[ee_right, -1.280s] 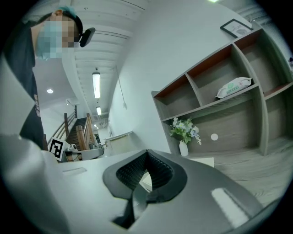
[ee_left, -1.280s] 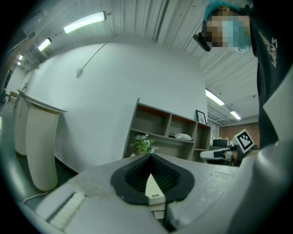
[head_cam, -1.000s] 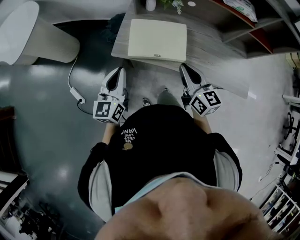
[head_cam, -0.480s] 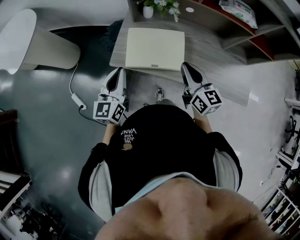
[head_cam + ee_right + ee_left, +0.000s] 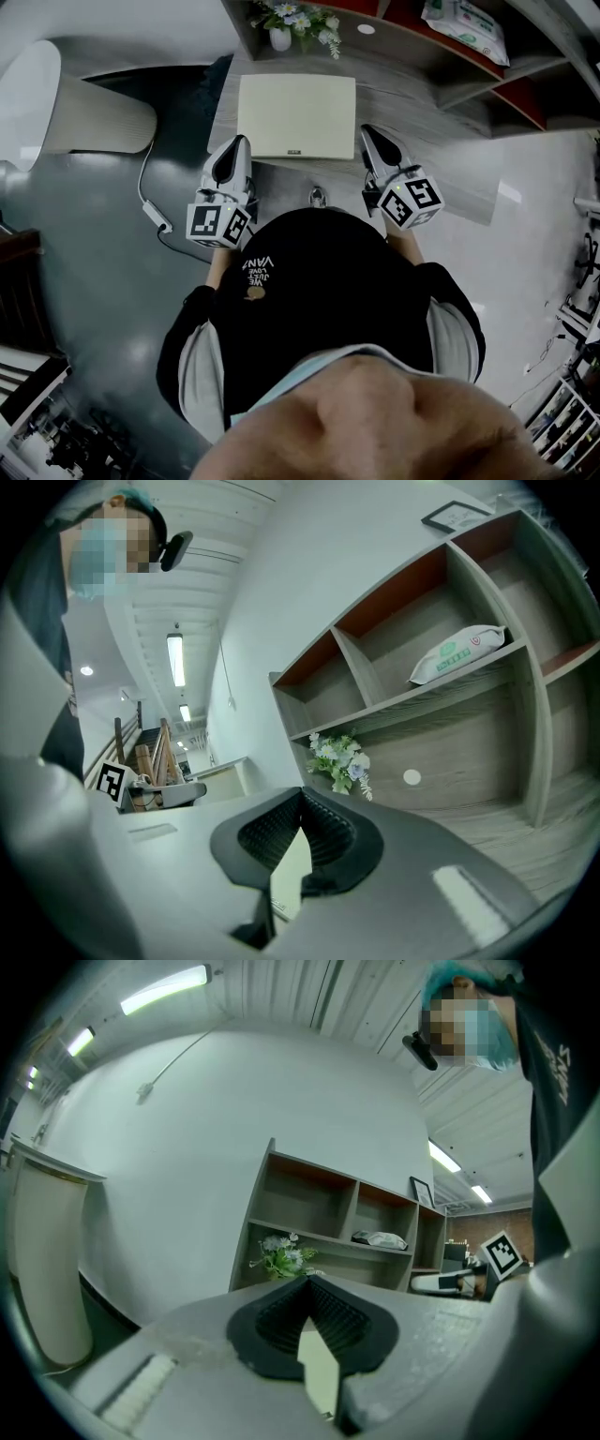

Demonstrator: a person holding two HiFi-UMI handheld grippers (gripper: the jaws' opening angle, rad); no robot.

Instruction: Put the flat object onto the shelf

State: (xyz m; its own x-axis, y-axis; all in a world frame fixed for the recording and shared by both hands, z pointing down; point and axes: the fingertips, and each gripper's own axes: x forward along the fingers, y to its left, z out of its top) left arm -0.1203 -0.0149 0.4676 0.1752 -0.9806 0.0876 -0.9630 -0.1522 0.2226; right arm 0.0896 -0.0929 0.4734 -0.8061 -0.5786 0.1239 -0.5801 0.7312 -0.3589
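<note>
My left claw (image 5: 235,142) and right claw (image 5: 367,132) each pinch a near corner of the board (image 5: 296,114), one per side to hold it level for the shelf (image 5: 422,92) ahead.

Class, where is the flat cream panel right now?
Head view, top centre: the panel is gripped between the left hand-held gripper and the right hand-held gripper, over the shelf, just below the flowers.

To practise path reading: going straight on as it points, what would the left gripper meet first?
The left gripper would probably meet the potted flowers first, though depth is unclear.
</note>
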